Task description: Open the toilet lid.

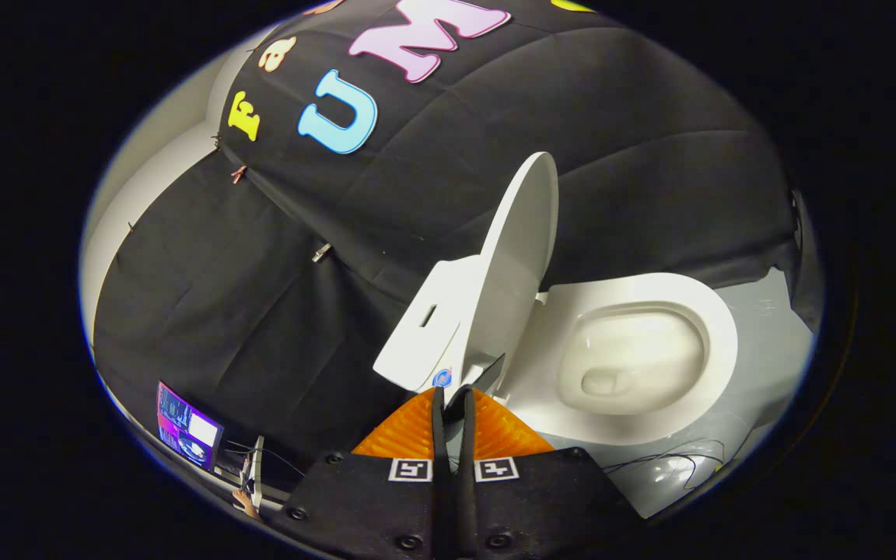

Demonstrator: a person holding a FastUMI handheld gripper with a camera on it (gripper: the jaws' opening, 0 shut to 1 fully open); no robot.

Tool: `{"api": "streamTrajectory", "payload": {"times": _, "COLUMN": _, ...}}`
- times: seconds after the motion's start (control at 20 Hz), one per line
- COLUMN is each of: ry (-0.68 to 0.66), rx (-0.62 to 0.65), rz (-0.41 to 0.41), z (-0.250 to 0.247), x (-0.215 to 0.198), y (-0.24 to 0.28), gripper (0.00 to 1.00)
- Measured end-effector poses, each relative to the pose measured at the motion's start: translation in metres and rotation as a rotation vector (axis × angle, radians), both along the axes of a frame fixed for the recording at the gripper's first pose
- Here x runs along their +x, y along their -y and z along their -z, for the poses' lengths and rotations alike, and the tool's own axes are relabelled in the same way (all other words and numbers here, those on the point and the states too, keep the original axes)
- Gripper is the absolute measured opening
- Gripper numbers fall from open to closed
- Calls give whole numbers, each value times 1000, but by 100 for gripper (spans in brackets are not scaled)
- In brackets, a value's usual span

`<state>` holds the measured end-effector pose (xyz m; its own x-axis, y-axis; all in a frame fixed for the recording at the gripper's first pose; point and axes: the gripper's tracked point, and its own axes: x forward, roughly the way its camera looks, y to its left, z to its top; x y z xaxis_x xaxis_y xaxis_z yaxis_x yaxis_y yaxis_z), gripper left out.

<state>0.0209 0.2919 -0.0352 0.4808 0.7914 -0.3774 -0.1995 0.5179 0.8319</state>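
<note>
Even overhead light brightens the white toilet bowl against the dark cloth wall. Glare streaks the grey floor; fisheye distortion bends the edges, and focus stays sharp.

- tongs: orange fingers sit pressed close, dark strips between them hide any gap; nothing seen pinched there. The body behind the fingers is cut off by the view's rim.
- toilet lid: standing up, seen nearly edge-on; its hinge is hidden behind the fingertips and the tank.
- tank: lower corner covered by the fingertips; the small blue mark there is too small to make out.
- toilet bowl: near rim partly hidden by the tongs' body; base not visible.
- monitor: small, warped, cut by the rim.
- hand: just a sliver by the monitor.
- cables on the floor: thin, ends unclear.
</note>
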Motion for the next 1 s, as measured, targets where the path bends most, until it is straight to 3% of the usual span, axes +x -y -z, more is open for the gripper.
{"api": "streamTrajectory", "payload": {"times": 0.35, "ry": 35, "rx": 55, "rz": 2, "z": -39, "x": 12, "y": -51, "gripper": 5}}
{"api": "streamTrajectory", "payload": {"times": 1.0, "ry": 90, "rx": 64, "rz": -80, "z": -77, "x": 27, "y": -162, "gripper": 5}}
